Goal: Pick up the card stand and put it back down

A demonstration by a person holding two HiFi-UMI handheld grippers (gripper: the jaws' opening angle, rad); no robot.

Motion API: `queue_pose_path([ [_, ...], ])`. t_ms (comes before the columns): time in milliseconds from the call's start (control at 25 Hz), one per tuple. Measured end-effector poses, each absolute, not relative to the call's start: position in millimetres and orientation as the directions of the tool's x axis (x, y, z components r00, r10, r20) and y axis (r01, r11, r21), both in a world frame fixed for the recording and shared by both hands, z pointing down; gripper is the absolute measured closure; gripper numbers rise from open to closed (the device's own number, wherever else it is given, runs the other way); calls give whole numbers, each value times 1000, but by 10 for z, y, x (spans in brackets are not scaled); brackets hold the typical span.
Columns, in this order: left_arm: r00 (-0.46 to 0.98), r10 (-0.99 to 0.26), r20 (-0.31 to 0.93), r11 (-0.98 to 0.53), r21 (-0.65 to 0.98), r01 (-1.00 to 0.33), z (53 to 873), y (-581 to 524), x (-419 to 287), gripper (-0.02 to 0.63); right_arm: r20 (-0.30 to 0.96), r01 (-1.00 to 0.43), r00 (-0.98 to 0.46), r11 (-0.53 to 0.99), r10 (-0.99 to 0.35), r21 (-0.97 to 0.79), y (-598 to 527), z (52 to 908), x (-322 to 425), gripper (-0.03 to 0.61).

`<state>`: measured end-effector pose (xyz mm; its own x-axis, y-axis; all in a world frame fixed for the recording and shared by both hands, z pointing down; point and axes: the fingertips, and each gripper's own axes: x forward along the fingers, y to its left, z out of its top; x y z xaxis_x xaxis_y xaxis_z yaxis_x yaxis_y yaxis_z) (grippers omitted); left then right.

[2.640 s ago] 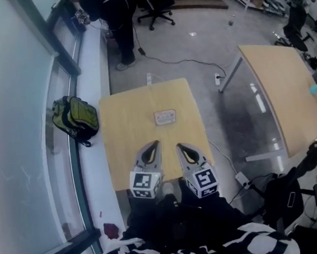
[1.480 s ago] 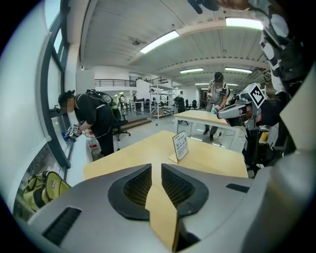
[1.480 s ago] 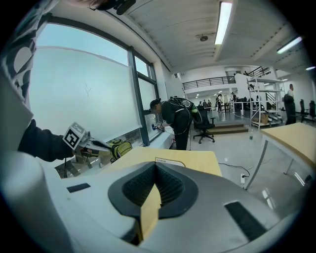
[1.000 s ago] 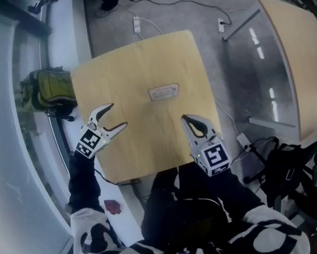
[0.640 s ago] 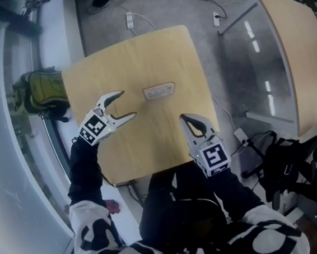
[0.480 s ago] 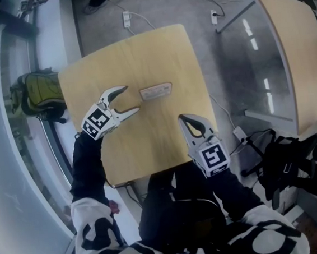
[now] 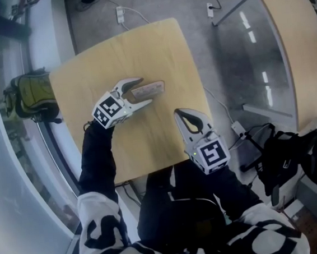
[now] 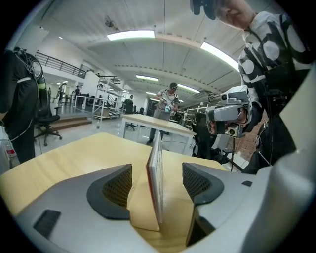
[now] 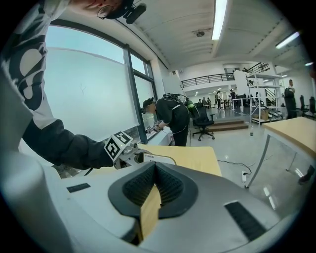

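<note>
The card stand (image 7: 155, 87) is a small upright plate with a printed face, standing near the middle of the wooden table (image 7: 111, 49). My left gripper (image 7: 143, 91) reaches in from the left, open, with a jaw on each side of the stand's left end. In the left gripper view the card stand (image 8: 156, 168) shows edge-on between the two pads (image 8: 117, 187), with a gap on both sides. My right gripper (image 7: 188, 116) is shut and empty over the table's near right part. From the right gripper view the left gripper (image 9: 129, 149) and the card stand (image 9: 157, 158) show ahead.
A green backpack (image 7: 30, 95) lies on the window ledge left of the table. A second wooden table (image 7: 297, 30) stands to the right, with cables and a power strip (image 7: 119, 13) on the floor. A black bag (image 7: 285, 152) sits near my right side.
My left gripper has moved from the table's left edge rightward to the card stand and now straddles it, still open. The right gripper has stayed shut in place.
</note>
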<state>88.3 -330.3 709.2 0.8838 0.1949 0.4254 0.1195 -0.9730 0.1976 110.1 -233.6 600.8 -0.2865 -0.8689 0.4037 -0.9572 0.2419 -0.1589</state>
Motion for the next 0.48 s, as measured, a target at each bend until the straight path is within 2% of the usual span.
queue_pose_path([
  [360, 882, 274, 383, -945, 276, 173, 7155, -3146, 1064, 316, 399, -960, -278, 232, -874, -159, -2302, 6001, 1193, 557],
  [480, 888, 272, 371, -945, 275, 175, 7119, -3151, 1095, 381, 398, -959, -279, 233, -874, -160, -2288, 5988, 1186, 557],
])
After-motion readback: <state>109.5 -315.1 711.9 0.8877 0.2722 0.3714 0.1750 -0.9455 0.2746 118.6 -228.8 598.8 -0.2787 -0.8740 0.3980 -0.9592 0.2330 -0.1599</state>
